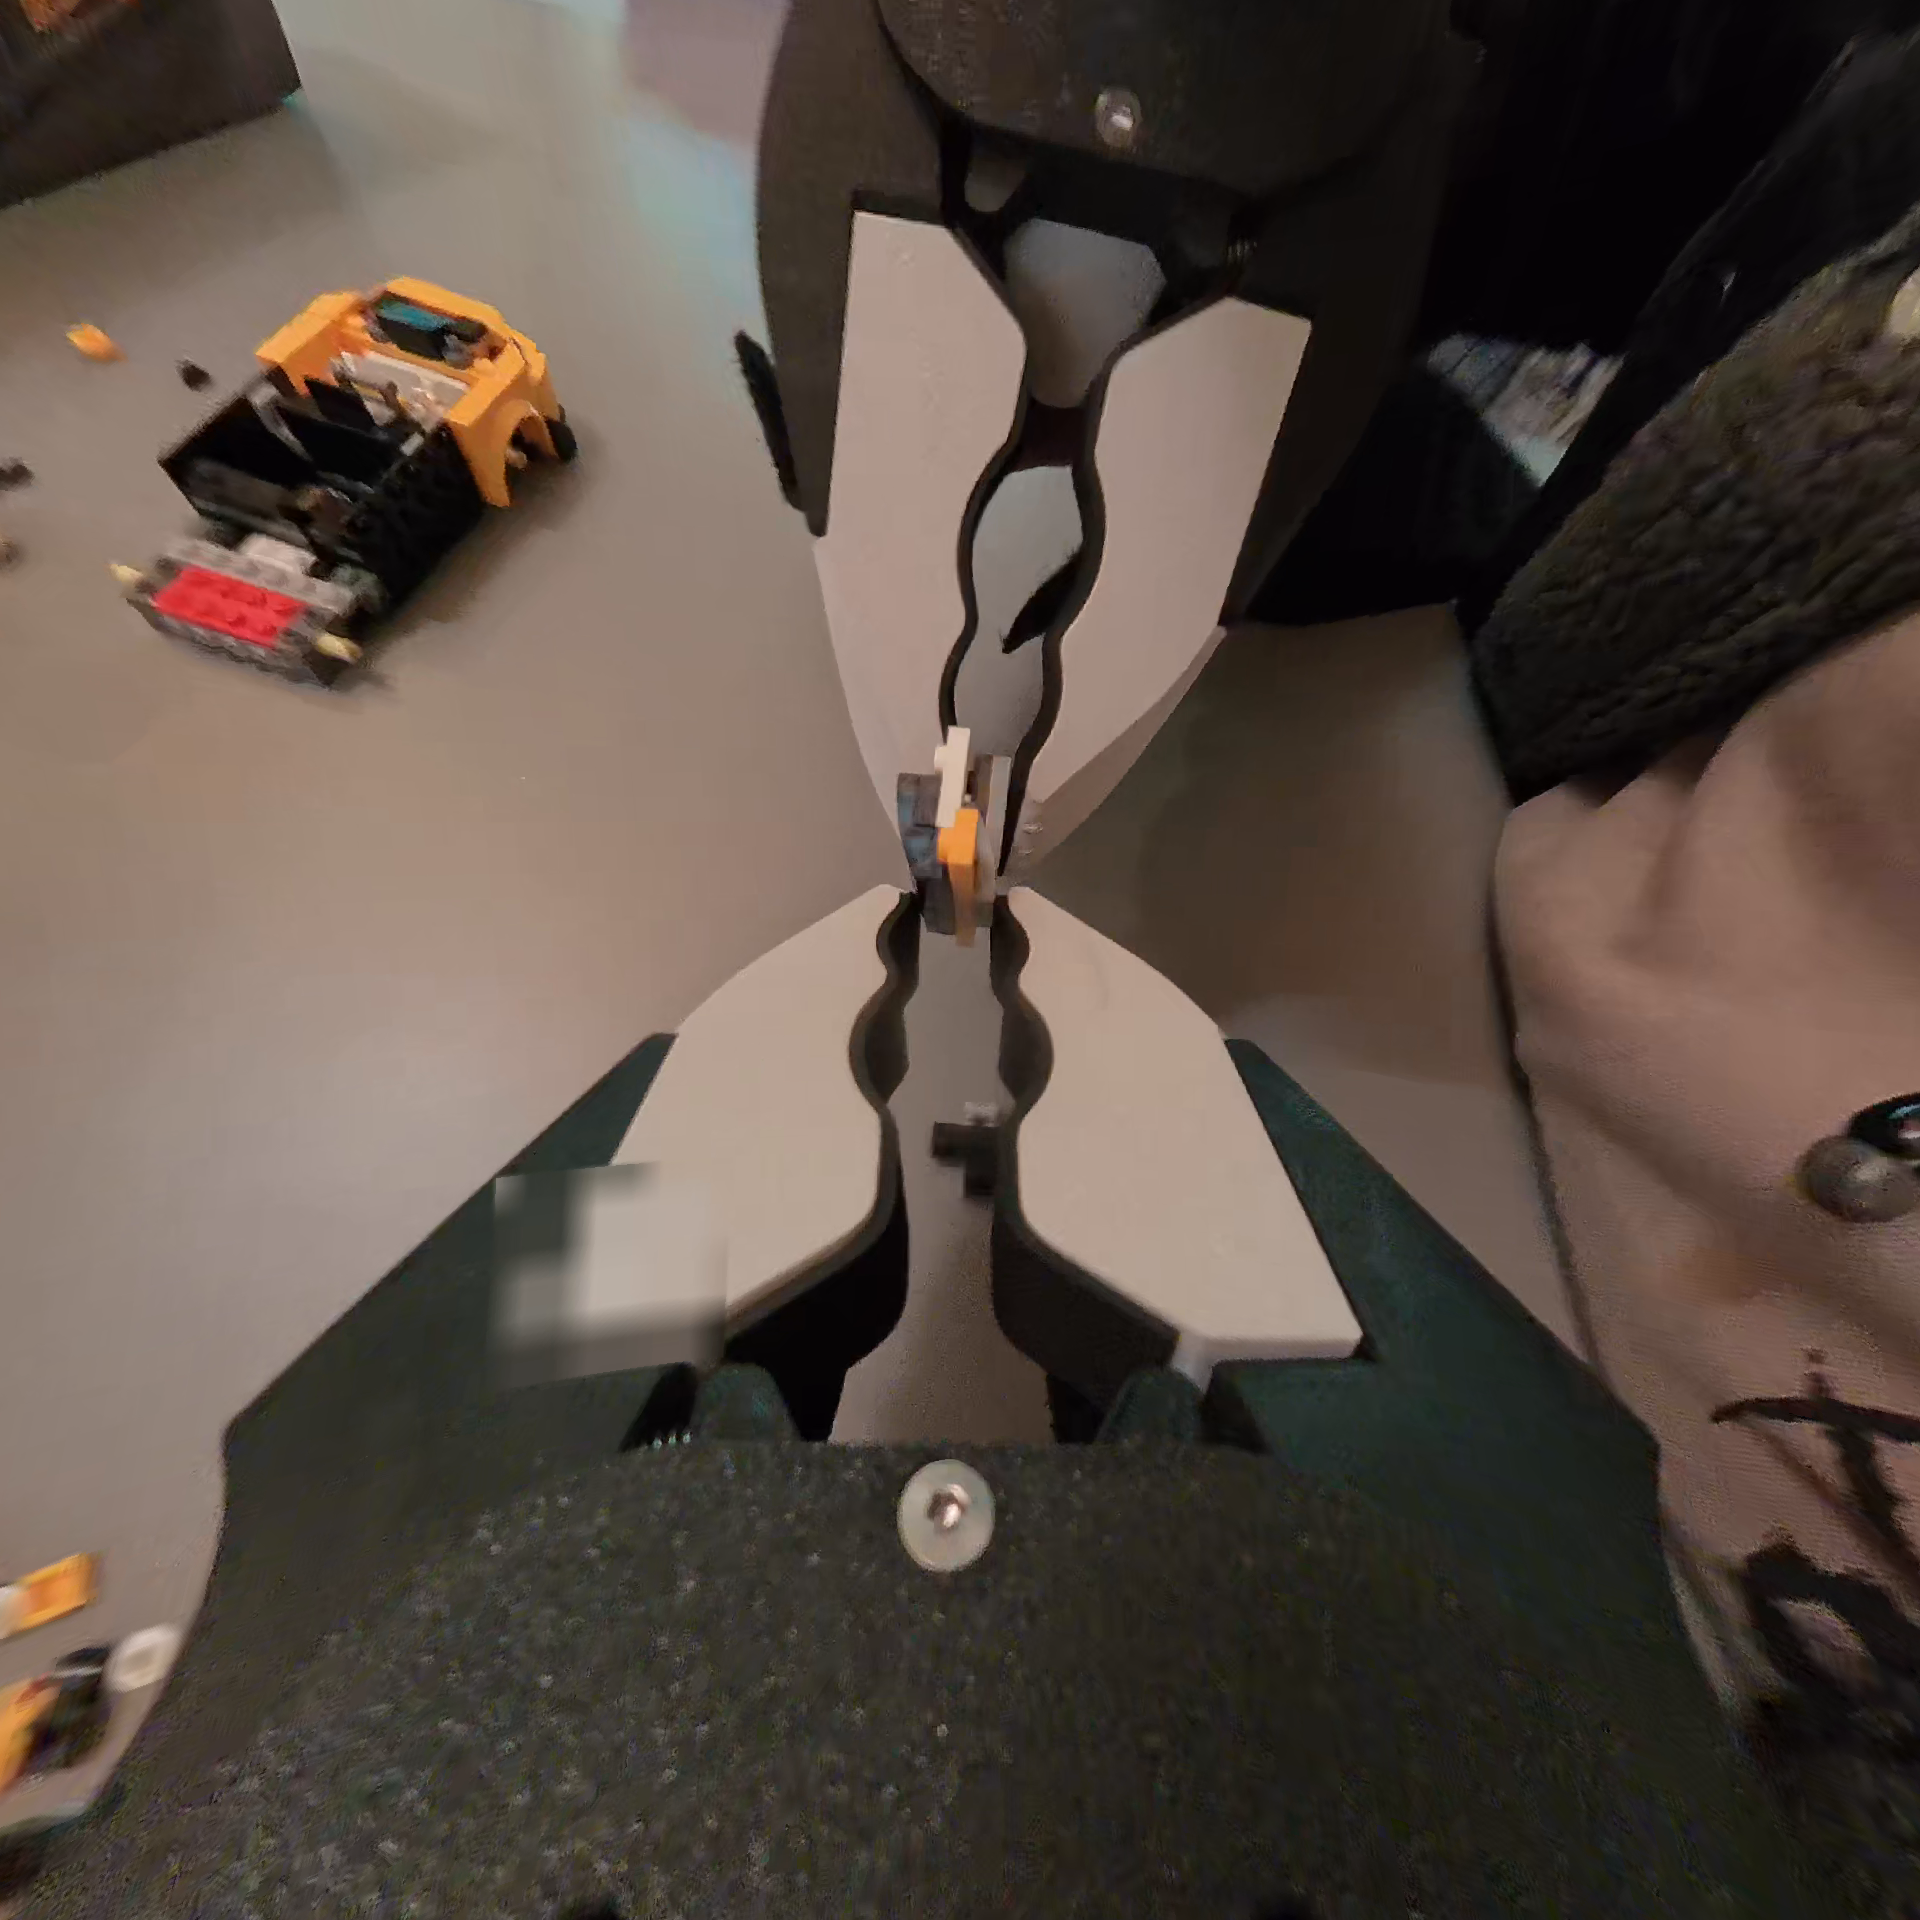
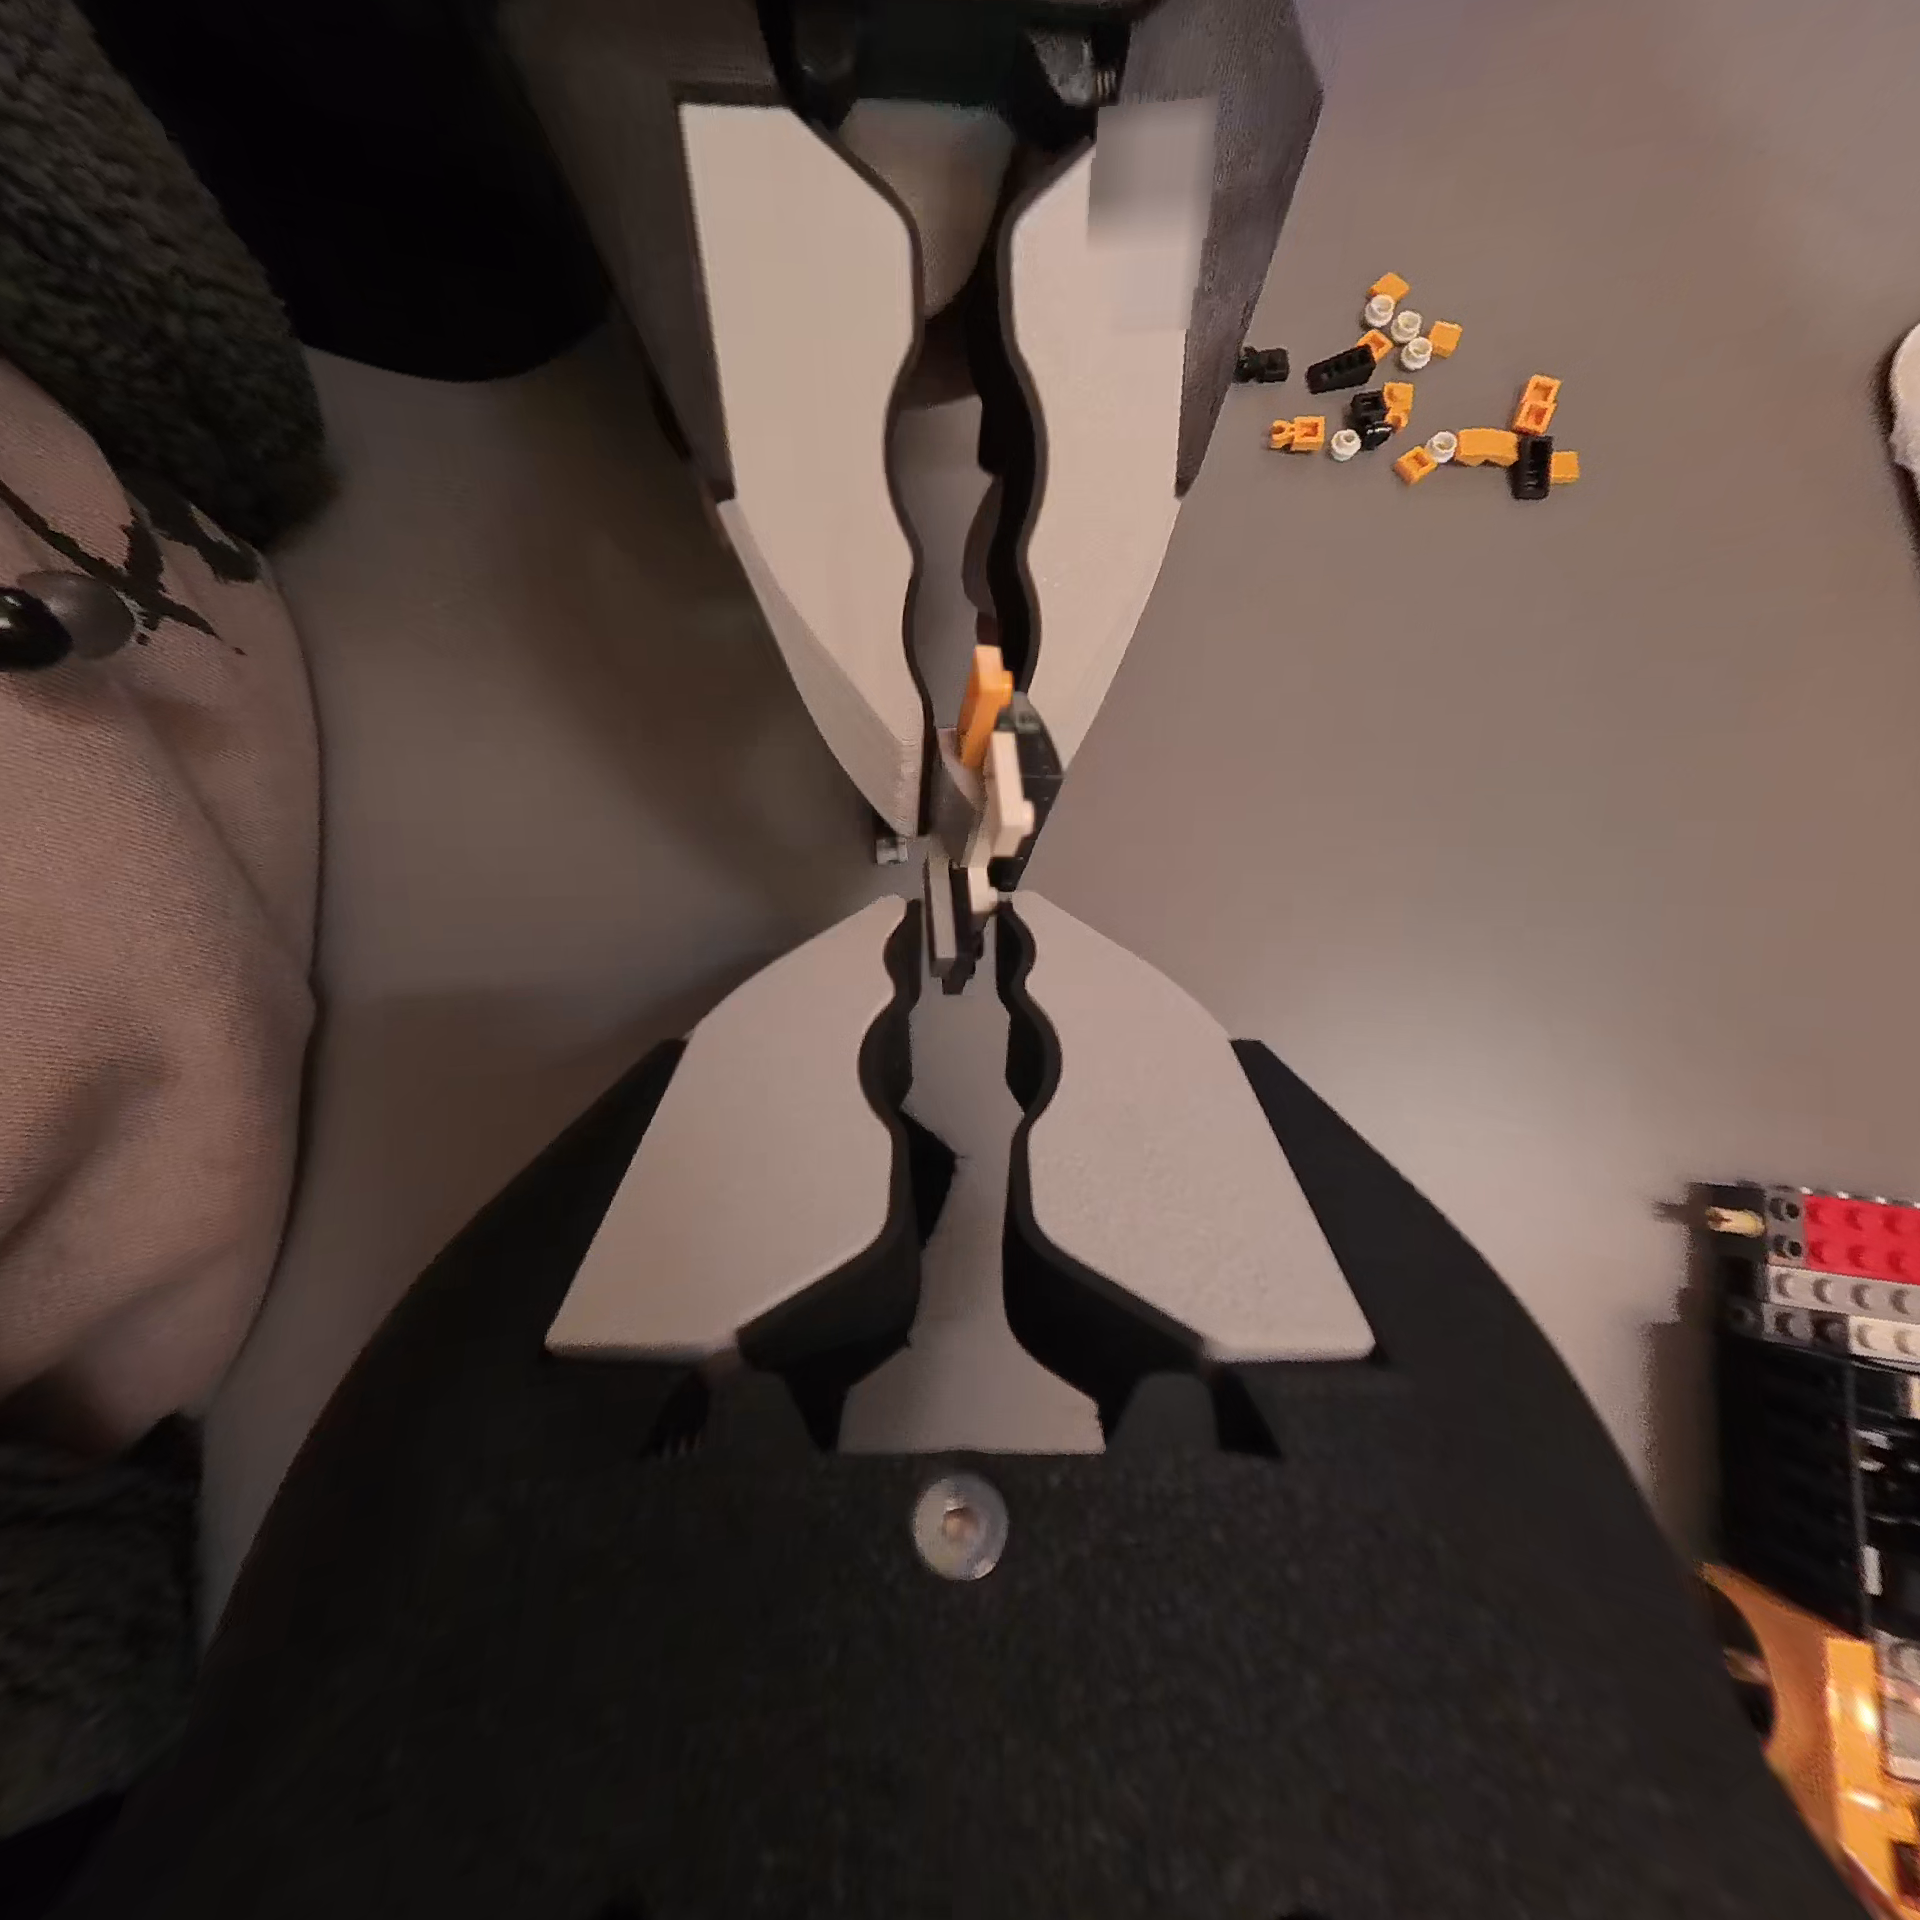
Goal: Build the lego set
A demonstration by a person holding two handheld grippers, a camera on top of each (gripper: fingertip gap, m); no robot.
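Observation:
A small Lego sub-assembly (image 1: 956, 847) of orange, white, grey and dark plates is held in the air between both grippers, which meet tip to tip. My left gripper (image 1: 951, 914) is shut on its near end. My right gripper (image 1: 987, 800) comes in from the top of the left wrist view and is shut on its far end. In the right wrist view the right gripper (image 2: 956, 925) pinches the grey and black plates of the sub-assembly (image 2: 997, 800), and the left gripper (image 2: 982, 769) pinches the orange end. The partly built orange and black car (image 1: 353, 468) stands on the table to the left.
The grey table (image 1: 623, 831) lies below. Loose orange, black and white pieces (image 2: 1423, 395) lie at the far right; the car (image 2: 1829, 1403) is near right. A small black piece (image 1: 966, 1148) lies under the grippers. A person's beige top (image 1: 1714, 1039) and dark sleeve (image 1: 1714, 540) are close by.

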